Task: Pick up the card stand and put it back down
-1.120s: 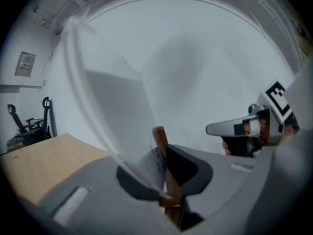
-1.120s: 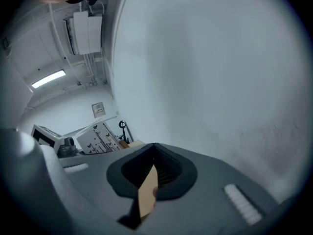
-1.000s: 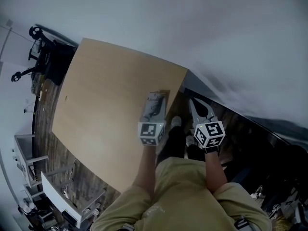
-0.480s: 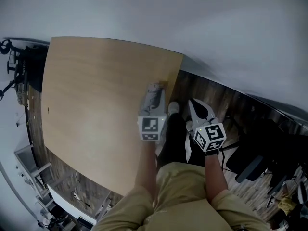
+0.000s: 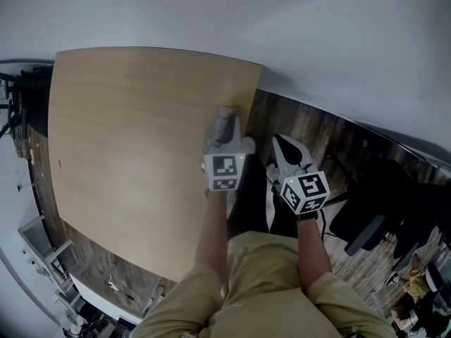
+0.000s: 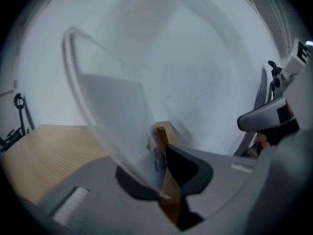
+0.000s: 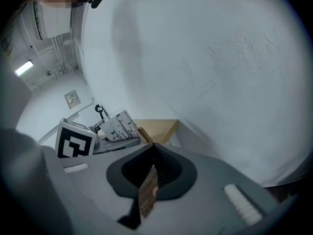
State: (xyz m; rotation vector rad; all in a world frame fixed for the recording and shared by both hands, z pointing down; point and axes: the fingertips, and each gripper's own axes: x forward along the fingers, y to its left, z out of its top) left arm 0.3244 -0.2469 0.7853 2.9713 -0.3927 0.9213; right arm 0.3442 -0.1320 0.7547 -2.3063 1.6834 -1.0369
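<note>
**A:** How much room is there round that pale, wood-grain tabletop (image 5: 127, 139)?

**B:** A wide stretch of smooth top runs off to the left, out to its gently curved edges. Everything is happening at the right edge, close to the far corner under the plain white wall (image 5: 296, 34).

**A:** And the left gripper (image 5: 224, 141)?

**B:** Its grey jaws are clamped tight on the card stand (image 6: 110, 116), a clear, glossy plastic sheet set in a small brown wooden base. The pinch is down at that base. The stand is over the table's right edge, but I can't tell whether it touches the top.

**A:** The right gripper (image 7: 153, 148)?

**B:** Its jaws are together with nothing in them. It's just beside the left one but off the table, above the dark plank floor (image 5: 317, 136).
</note>
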